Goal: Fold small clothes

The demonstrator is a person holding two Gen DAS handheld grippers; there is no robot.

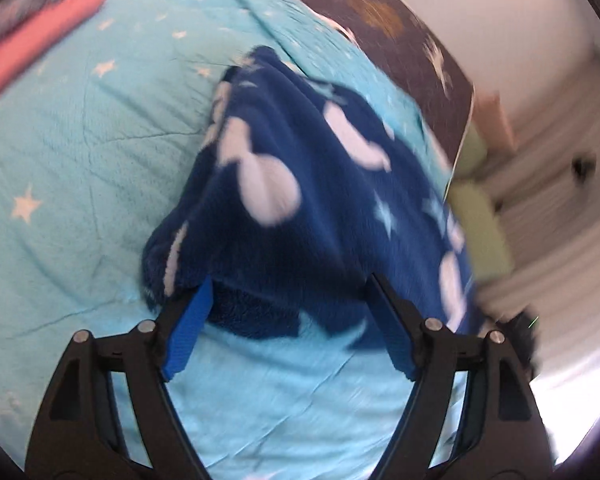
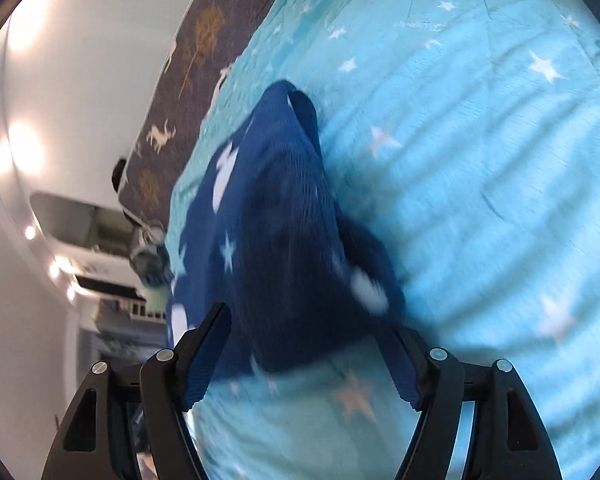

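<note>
A small dark blue fleece garment (image 1: 300, 200) with white moons and stars lies bunched on a light blue star-print bedsheet (image 1: 80, 140). My left gripper (image 1: 290, 280) is open, its blue-padded fingers spread on either side of the garment's near edge. In the right wrist view the same garment (image 2: 276, 232) rises in a blurred heap. My right gripper (image 2: 304, 320) is open too, its fingers straddling the garment's near end. Whether either gripper touches the cloth I cannot tell.
A pink and grey folded cloth (image 1: 32, 56) lies at the far left of the bed. A dark blanket with deer and tree prints (image 2: 180, 92) covers the bed's edge. Beyond it are a white wall and white furniture (image 1: 560, 160).
</note>
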